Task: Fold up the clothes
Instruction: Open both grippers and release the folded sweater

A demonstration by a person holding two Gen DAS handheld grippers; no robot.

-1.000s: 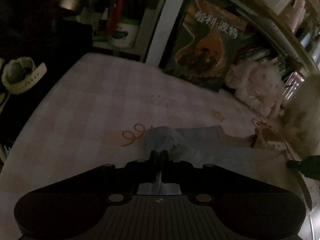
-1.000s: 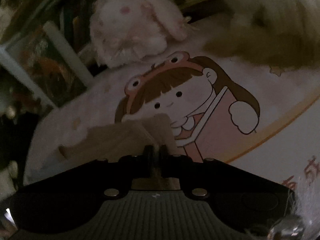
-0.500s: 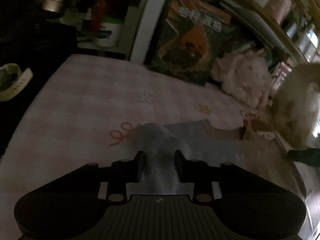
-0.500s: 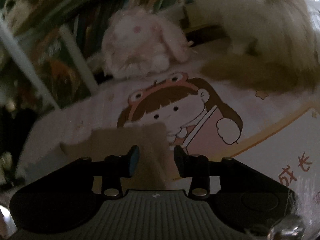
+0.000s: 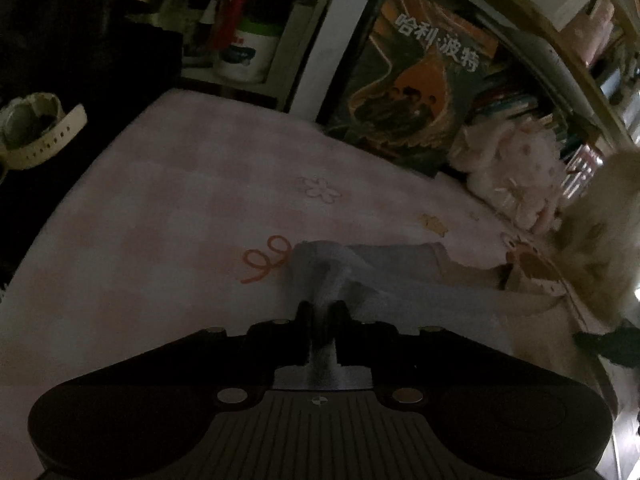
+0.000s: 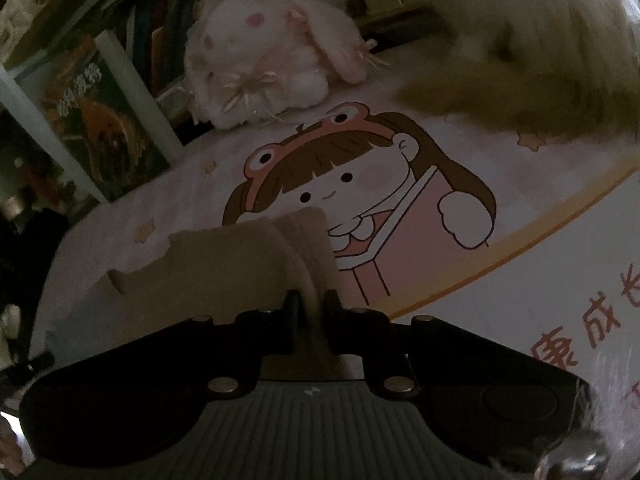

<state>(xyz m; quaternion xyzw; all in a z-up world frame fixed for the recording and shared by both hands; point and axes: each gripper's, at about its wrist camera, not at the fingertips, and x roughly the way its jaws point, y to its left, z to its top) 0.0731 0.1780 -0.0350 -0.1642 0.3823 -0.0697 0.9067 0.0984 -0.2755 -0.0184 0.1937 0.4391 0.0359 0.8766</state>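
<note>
A pale blue cloth (image 5: 400,280) lies crumpled on the pink checked mat (image 5: 180,220) and runs right into a beige part. My left gripper (image 5: 322,308) has a fold of the blue cloth pinched between its narrow-set fingers, and its jaws are opening. In the right wrist view, the beige cloth (image 6: 224,264) lies over the cartoon girl print (image 6: 360,184). My right gripper (image 6: 312,298) is closing, its fingers pressing on a ribbed edge of that beige cloth.
A white plush rabbit (image 6: 272,60) sits at the back of the mat. Beside it is a blurred furry cream mass (image 6: 540,60). A large book (image 5: 420,92) leans on the shelf behind. A white jar (image 5: 248,52) and a wristwatch (image 5: 36,132) lie beyond the mat's left edge.
Both grippers were shut a second ago, stood wide apart half a second ago, and now stand narrow again with cloth pinched between the fingers. The furry mass at the right has shifted.
</note>
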